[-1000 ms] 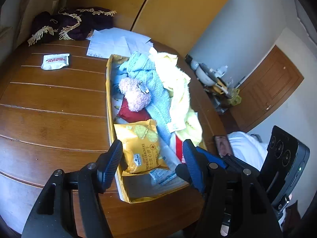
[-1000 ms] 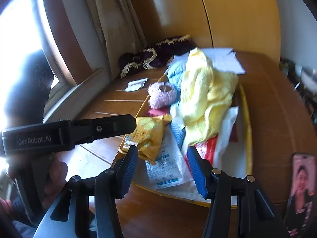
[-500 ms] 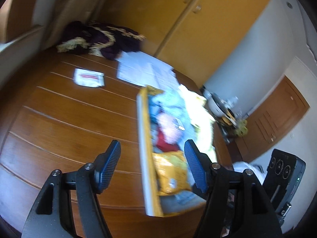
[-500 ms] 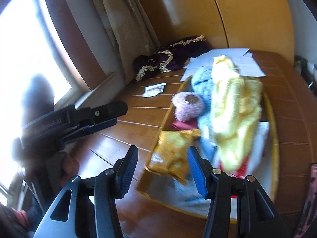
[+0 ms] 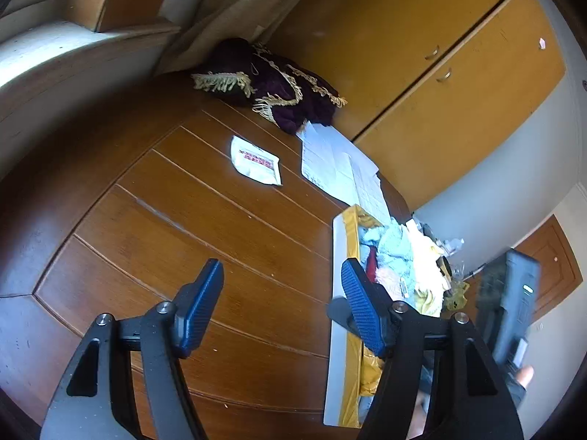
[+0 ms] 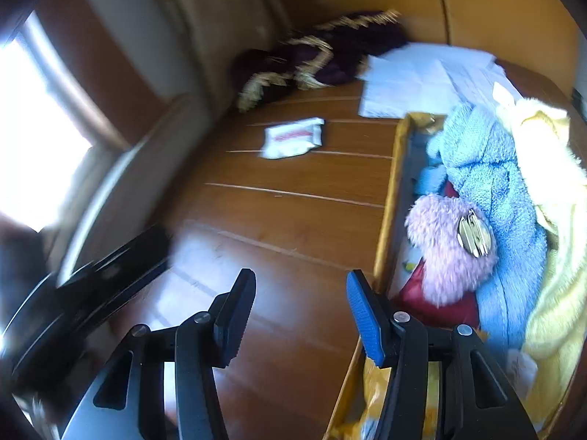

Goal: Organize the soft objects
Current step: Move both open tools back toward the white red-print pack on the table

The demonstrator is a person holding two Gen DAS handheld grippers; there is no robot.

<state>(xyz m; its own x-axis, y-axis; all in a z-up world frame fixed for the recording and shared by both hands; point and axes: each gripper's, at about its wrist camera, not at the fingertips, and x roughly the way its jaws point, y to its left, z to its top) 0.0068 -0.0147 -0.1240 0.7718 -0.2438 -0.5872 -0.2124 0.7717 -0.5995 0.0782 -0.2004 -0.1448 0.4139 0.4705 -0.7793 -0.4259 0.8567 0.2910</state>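
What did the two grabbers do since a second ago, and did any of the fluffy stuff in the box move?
Both swung left, away from the box. The left gripper and right gripper were pointed over the snack bag in it; now they hang open over bare table, with the box at their right. Neither took hold of anything. The pink fluffy thing, blue knit and yellow knit lie as before.

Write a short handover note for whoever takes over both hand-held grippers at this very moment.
Left hand-held gripper: open, holding nothing, over the table.
Right hand-held gripper: open, holding nothing, beside the tray.
Tray holds the blue knit, yellow knit, pink fluffy item and a yellow packet, all piled up.
White sachet and papers lie on the table.
Done: nothing sorted that shows. Left: everything.
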